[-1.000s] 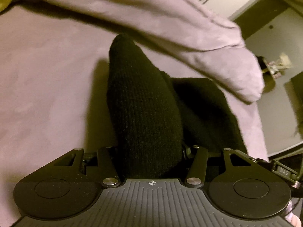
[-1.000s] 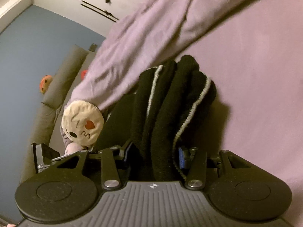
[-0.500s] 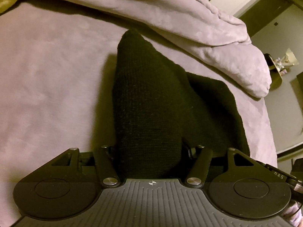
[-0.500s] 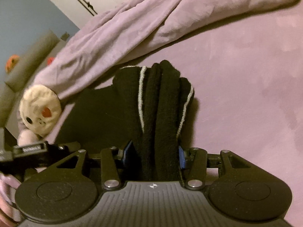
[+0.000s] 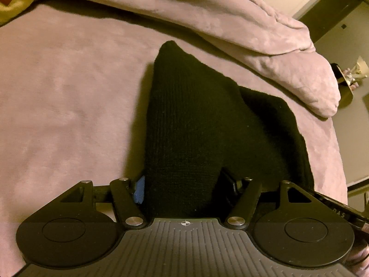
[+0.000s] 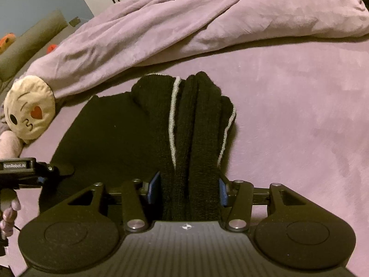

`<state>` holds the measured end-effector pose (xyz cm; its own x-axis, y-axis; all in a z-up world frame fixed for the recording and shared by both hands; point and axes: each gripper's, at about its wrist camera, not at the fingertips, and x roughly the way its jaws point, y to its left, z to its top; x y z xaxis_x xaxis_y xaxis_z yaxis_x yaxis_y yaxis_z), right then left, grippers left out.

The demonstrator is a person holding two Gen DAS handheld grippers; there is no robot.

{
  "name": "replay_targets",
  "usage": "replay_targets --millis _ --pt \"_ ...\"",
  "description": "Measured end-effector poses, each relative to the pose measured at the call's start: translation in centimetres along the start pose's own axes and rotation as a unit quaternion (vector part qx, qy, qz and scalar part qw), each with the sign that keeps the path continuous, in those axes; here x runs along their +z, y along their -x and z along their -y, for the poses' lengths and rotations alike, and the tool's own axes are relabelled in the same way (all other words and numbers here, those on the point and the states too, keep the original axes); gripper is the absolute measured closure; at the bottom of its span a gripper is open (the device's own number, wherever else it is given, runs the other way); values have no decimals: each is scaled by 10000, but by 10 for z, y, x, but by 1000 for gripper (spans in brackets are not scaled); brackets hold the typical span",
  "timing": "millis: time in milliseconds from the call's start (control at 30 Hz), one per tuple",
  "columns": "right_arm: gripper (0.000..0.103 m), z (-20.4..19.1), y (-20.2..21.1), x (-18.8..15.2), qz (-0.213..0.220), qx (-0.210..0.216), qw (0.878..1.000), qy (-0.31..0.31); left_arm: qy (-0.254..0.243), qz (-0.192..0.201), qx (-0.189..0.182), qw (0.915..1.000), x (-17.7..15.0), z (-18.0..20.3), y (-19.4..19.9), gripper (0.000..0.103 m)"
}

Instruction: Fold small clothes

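A black knitted garment [image 5: 191, 127] with a thin white trim lies on the purple bed sheet [image 5: 57, 103]. My left gripper [image 5: 182, 189] is shut on one bunched corner of it, which rises as a dark cone in front of the camera. My right gripper [image 6: 188, 189] is shut on another bunched edge [image 6: 191, 127], where the white trim [image 6: 171, 120] shows. The flat part of the garment [image 6: 103, 133] spreads between them on the sheet. The left gripper's body shows at the left edge of the right wrist view [image 6: 20, 170].
A rolled purple duvet [image 6: 207, 20] lies along the far side of the bed; it also shows in the left wrist view [image 5: 253, 30]. A round emoji cushion [image 6: 28, 109] rests at the left. The bed's edge and floor [image 5: 355, 120] are to the right.
Both grippers have lowered and pulled back with the garment still held. Its flat part now spreads wider on the sheet between them.
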<state>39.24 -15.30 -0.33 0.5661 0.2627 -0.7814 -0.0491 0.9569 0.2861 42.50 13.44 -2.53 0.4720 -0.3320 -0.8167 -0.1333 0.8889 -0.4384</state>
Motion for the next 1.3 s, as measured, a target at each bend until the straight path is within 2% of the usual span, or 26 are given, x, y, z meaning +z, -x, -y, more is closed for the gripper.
replay_targets --millis 333,400,433,500,533,567,600,633,667,733,800,867,933,1033,1133,1200,1300 --pt "53 -8 3 1 49 -274 9990 353 -29 67 90 9999 -2 0 6 34" --pt "51 -8 7 1 115 -432 9977 504 -101 115 144 9998 -1 1 9 34" --pt "48 -9 10 1 203 -681 9956 616 -157 202 209 9995 -1 1 14 36" --pt "29 -10 19 0 353 -1225 9891 737 -325 481 386 9976 -1 2 27 37" --pt "31 -10 26 0 471 -1466 9854 728 -406 657 547 9955 -1 2 35 35" --pt "32 -13 32 0 601 -1932 9758 825 -467 820 710 9930 0 1 42 35" --pt "32 -15 36 0 715 -2224 9679 930 -541 946 843 9905 1 0 47 32" --pt "32 -17 42 0 888 -2379 9621 997 -590 1031 942 9884 2 0 50 29" --pt "33 -20 49 1 1095 -2282 9622 1007 -610 1081 1009 9871 2 0 51 29" --pt "33 -32 55 3 1364 -1700 9709 993 -689 1066 986 9870 1 7 45 25" --pt "38 -52 47 5 1347 -1267 9751 1224 -788 1015 950 9871 -3 16 36 22" --pt "47 -73 31 1 1238 -1065 9727 1646 -863 968 902 9875 -10 27 24 20" --pt "57 -86 13 -8 1068 -1009 9684 2016 -994 954 925 9861 -19 37 12 18" --pt "58 -86 -20 -28 660 -1463 9540 2532 -1396 1043 1168 9777 -32 47 -2 10" --pt "59 -64 -32 -43 814 -1332 9569 2448 -1679 1060 1286 9716 -40 49 -15 5" --pt "59 -59 -29 -43 889 -1229 9609 2316 -1640 1081 1224 9729 -43 43 -21 2" --pt "59 -66 -17 -39 854 -1278 9638 2180 -1109 954 1003 9841 -38 28 -19 0"
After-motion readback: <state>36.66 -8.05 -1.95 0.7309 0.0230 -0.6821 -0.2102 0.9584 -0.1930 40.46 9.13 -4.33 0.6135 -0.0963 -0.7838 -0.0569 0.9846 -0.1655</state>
